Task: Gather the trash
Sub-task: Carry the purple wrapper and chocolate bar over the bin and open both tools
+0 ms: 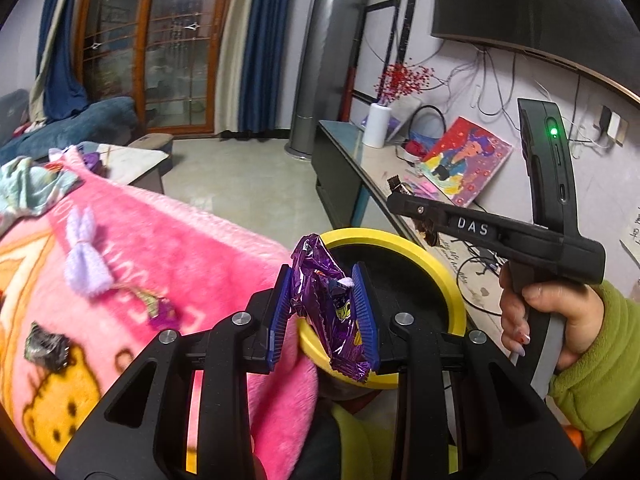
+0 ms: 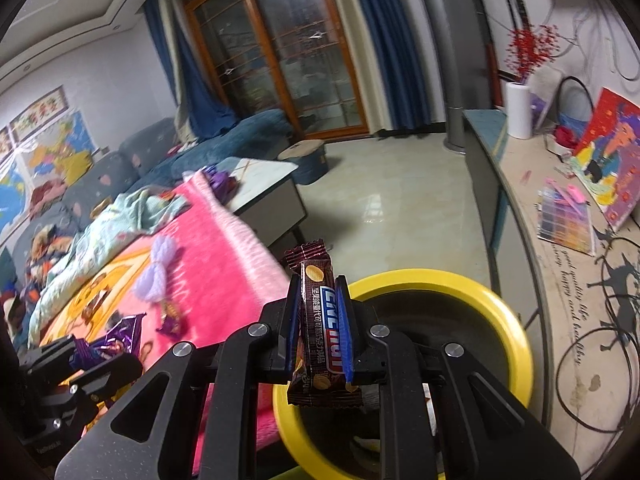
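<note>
My left gripper [image 1: 322, 312] is shut on a crumpled purple foil wrapper [image 1: 326, 304] and holds it over the near rim of a yellow-rimmed black bin [image 1: 448, 280]. My right gripper [image 2: 318, 320] is shut on a brown snack-bar wrapper [image 2: 320, 332] at the left rim of the same bin [image 2: 516, 344]. The right gripper also shows from the side in the left wrist view [image 1: 416, 210], beyond the bin. The left gripper with its purple wrapper shows at the lower left of the right wrist view [image 2: 104, 344].
A pink blanket [image 1: 168, 264] lies left of the bin, with a small dark wrapper [image 1: 46, 348], a small purple scrap [image 1: 160, 312] and a lilac yarn bow [image 1: 86, 260] on it. A long counter [image 2: 560, 280] with cables and a painting runs along the right wall.
</note>
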Motion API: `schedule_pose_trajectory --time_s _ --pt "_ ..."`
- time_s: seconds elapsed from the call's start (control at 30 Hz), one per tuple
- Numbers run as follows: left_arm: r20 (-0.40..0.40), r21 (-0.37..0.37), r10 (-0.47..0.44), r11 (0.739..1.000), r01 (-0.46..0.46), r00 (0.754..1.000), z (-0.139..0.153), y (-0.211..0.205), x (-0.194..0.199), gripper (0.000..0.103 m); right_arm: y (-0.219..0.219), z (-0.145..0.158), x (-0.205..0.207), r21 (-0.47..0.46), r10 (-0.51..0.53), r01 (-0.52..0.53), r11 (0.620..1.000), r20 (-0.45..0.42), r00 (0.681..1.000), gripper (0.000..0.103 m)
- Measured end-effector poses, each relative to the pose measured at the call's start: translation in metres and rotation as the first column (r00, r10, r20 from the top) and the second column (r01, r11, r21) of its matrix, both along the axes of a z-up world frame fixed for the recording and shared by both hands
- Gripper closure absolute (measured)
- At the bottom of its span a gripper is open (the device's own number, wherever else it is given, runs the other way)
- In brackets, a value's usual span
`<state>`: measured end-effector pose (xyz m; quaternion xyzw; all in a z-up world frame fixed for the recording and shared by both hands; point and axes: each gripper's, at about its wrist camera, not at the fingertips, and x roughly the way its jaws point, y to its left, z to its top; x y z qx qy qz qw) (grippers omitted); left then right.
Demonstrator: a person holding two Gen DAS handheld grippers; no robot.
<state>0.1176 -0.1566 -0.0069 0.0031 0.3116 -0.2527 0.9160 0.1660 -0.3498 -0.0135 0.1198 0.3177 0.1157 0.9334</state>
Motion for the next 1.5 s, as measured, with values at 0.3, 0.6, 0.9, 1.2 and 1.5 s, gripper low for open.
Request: schedule_pose_trajectory --time_s 0.3,0.6,0.9,1.2,1.5 --pt "0.006 0.010 -0.061 0.998 0.061 0.998 -0.006 -0.032 0.006 0.079 -0.043 -0.007 -0.002 0.023 -0.107 0.107 0.994 -0.014 0.994 0.087" --pt "-0.001 0.030 -0.118 0.993 0.118 0.993 -0.018 -0.061 0.010 0.079 -0.071 -0.017 -0.005 0.022 -0.166 0.167 0.986 -0.032 0.986 0.087" --pt "-0.024 0.055 -0.164 0.985 0.165 0.986 -0.038 -0.085 0.012 0.078 -0.084 -0.035 0.001 0.020 -0.182 0.184 0.983 -0.076 0.980 0.087" --pt "-0.061 0.064 -0.185 0.980 0.189 0.981 -0.056 -0.096 0.024 0.075 -0.088 -0.048 0.007 0.024 -0.186 0.189 0.982 -0.105 0.977 0.086" --pt "-0.093 0.083 -0.174 0.980 0.182 0.980 -0.072 -0.106 0.043 0.071 -0.091 -0.054 0.010 0.043 -0.190 0.197 0.979 -0.124 0.974 0.085"
